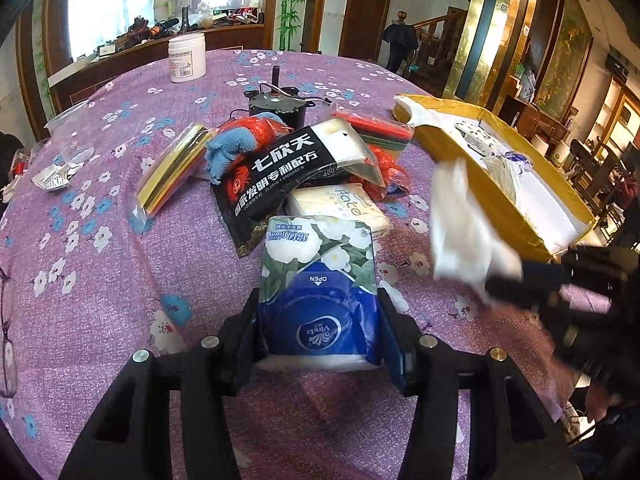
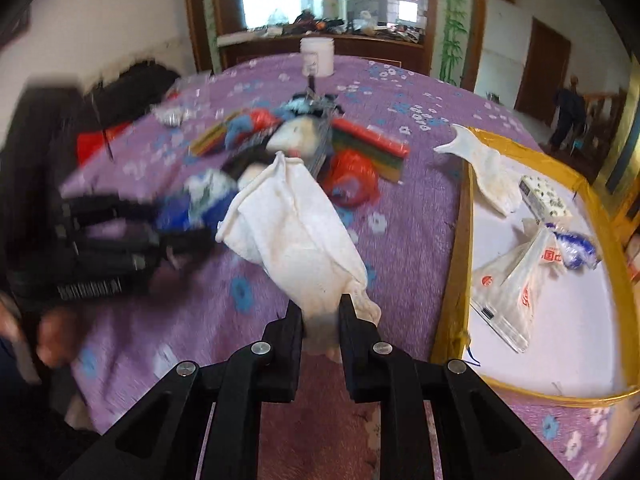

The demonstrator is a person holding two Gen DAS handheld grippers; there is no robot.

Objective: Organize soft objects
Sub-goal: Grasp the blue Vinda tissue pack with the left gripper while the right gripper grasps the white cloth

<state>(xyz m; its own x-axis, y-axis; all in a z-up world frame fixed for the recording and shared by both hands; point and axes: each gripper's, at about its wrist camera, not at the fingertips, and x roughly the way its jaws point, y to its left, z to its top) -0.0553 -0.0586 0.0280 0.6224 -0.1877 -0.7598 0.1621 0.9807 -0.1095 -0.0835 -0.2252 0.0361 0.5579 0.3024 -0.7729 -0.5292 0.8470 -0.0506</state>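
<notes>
— What is being shown from the left wrist?
— A blue tissue pack [image 1: 318, 300] is being clamped by the left gripper [image 1: 318, 332] above the purple tablecloth [image 1: 100, 280]. A white cloth [image 1: 464, 224] is being held up by the right gripper [image 1: 516, 280], near the yellow box [image 1: 440, 136] on the right.

— And from the right wrist?
— The cloth [image 2: 296, 232] is being pinched between the right gripper's [image 2: 320, 320] nearly closed fingers. The tissue pack [image 2: 200, 200] is being gripped at the left, blurred. A second white cloth [image 2: 484, 168] is being draped over the box's [image 2: 464, 220] far rim.
</notes>
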